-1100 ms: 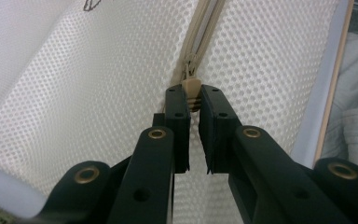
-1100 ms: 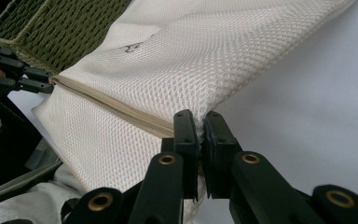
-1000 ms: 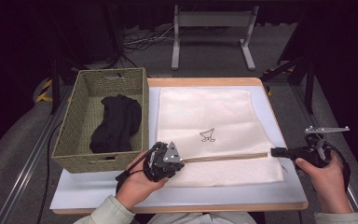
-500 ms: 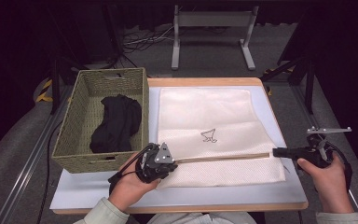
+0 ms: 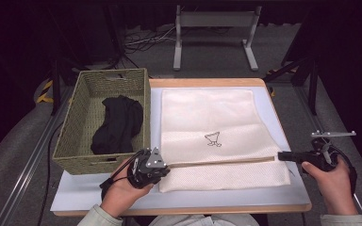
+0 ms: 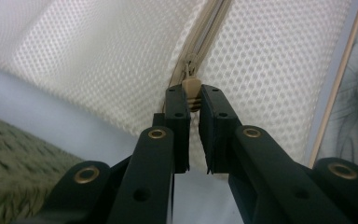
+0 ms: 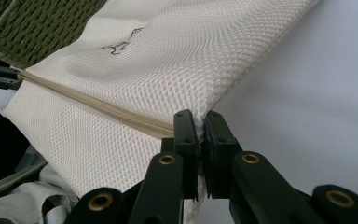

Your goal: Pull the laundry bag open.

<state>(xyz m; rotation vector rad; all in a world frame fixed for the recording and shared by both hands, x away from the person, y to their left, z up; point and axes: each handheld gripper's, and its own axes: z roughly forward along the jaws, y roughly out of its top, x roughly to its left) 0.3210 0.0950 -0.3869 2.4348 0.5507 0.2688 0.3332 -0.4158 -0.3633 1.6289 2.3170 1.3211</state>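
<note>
From the high view, a cream mesh laundry bag [image 5: 217,136] lies flat on the white table [image 5: 99,195], just beside a woven basket [image 5: 75,136] that holds a dark garment [image 5: 118,123]. A tan zipper [image 5: 221,161] runs across the bag near its front edge. The left gripper [image 5: 162,165] sits at the zipper's left end, near the basket's front corner; the right gripper [image 5: 283,155] sits at the bag's right edge.

In the left gripper view, the jaws are clamped on the zipper pull [image 6: 192,92], a small tan tab at the end of the zipper line, with mesh on either side.

In the right gripper view, the jaws are closed on the bag's corner [image 7: 200,122] where the zipper ends, holding the fabric taut — the left gripper shows far off at the other end.

The risks, as I judge them: the pull is small and held only at the jaw tips, so a sideways tug could let it slip out. If the right grip slackens, the mesh would bunch and the slider could jam or snag — and the whole bag might drag toward the basket.
</note>
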